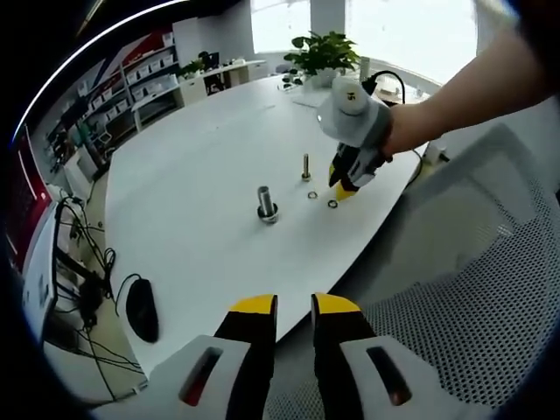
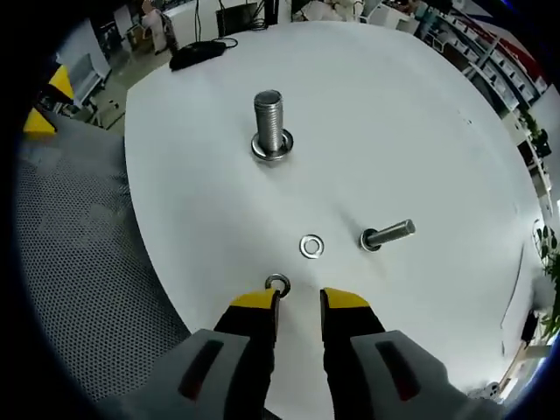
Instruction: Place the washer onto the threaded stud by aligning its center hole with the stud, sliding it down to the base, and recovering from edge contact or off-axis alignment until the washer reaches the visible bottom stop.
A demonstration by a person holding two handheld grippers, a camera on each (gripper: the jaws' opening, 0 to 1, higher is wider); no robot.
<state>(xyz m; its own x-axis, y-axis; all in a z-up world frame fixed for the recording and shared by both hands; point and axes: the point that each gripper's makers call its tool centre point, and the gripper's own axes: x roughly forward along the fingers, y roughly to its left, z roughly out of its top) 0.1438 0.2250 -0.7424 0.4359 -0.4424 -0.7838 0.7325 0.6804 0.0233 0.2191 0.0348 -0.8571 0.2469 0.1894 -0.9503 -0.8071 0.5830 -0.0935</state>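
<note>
In my left gripper view a black mouse (image 1: pixel 142 308) lies at the table's (image 1: pixel 192 175) near left edge, cables (image 1: pixel 83 262) trailing below it. My left gripper (image 1: pixel 293 308) hangs over the table edge, jaws a narrow gap apart, holding nothing. Nothing stands between the bolts and washers. I count two bolts, both upright: a thick one (image 1: pixel 267 204) nearer, a thin one (image 1: pixel 305 166) farther right. Two washers lie flat on the table: one (image 1: pixel 312 194) just right of the thin bolt, the other (image 1: pixel 332 204) at my right gripper's (image 1: pixel 343 186) tips. A mesh chair (image 1: pixel 472 306) sits right, a potted plant (image 1: pixel 319 54) far behind.

In my right gripper view the jaws of that gripper (image 2: pixel 297 302) are slightly parted, empty, one washer (image 2: pixel 276 283) just off the left tip.
</note>
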